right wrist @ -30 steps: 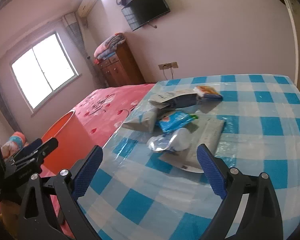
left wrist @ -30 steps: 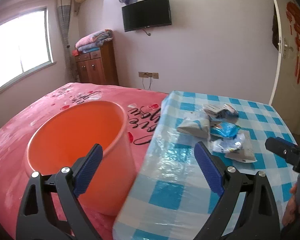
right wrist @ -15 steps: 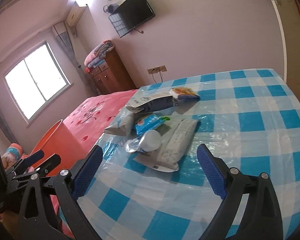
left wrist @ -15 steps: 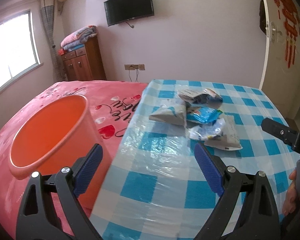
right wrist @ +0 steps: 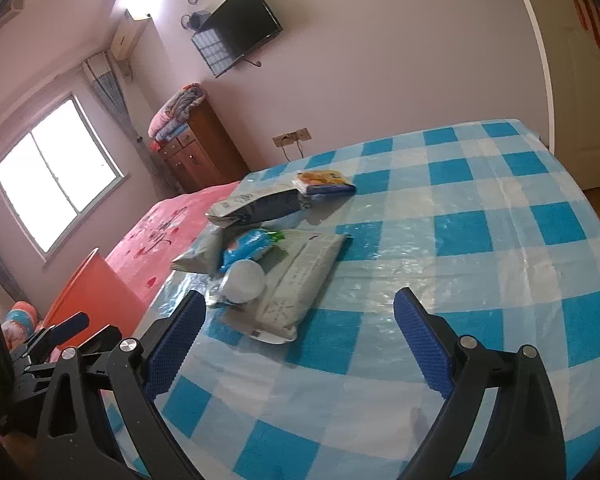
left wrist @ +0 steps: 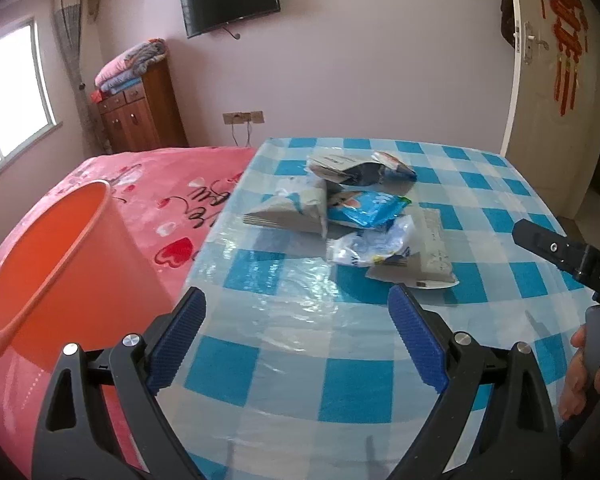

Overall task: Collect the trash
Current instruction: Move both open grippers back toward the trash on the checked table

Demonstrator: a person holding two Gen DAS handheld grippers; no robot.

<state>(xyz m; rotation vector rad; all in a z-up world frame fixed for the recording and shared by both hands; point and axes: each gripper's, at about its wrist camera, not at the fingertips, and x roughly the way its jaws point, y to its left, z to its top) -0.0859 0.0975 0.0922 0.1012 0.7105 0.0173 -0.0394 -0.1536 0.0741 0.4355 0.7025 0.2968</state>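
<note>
Several pieces of trash heaped mid-tabletop [left wrist: 480, 364], on the blue-checked plastic cloth: a flat white wipes pack [right wrist: 300, 284] nearest, a crumpled clear wrapper [left wrist: 370, 245] lying partly across it, a blue snack bag [left wrist: 366, 209] behind, a grey folded pouch [left wrist: 290, 212] toward the bed side, a dark grey-and-white bag [left wrist: 342, 166] and a small orange-and-blue packet [right wrist: 326, 183] farthest back. All touching or overlapping, none lifted yet.

Left gripper [left wrist: 296, 340] hovering over the near tabletop, fingers spread wide, nothing between them. Right gripper [right wrist: 300, 344] likewise spread and empty, aimed at the near end of the heap, with the wipes pack just ahead of the left finger.

Orange bin [left wrist: 52, 276] standing just beside the tabletop edge on the left, against the pink bedspread [left wrist: 172, 208], mouth open and apparently empty.

Likely handling: everything light, thin, crinkly film; soft enough to collapse under a pinch, slick enough to slide on the glossy cloth instead of lifting. Probably best taken at a raised fold or puffed edge, not a flat face. Clear wrapper, sitting proud on top, looks the easiest first grab; wipes pack stiffer and flatter, better taken across its narrow end. Risk of dragging neighbours along, given the overlap.
</note>
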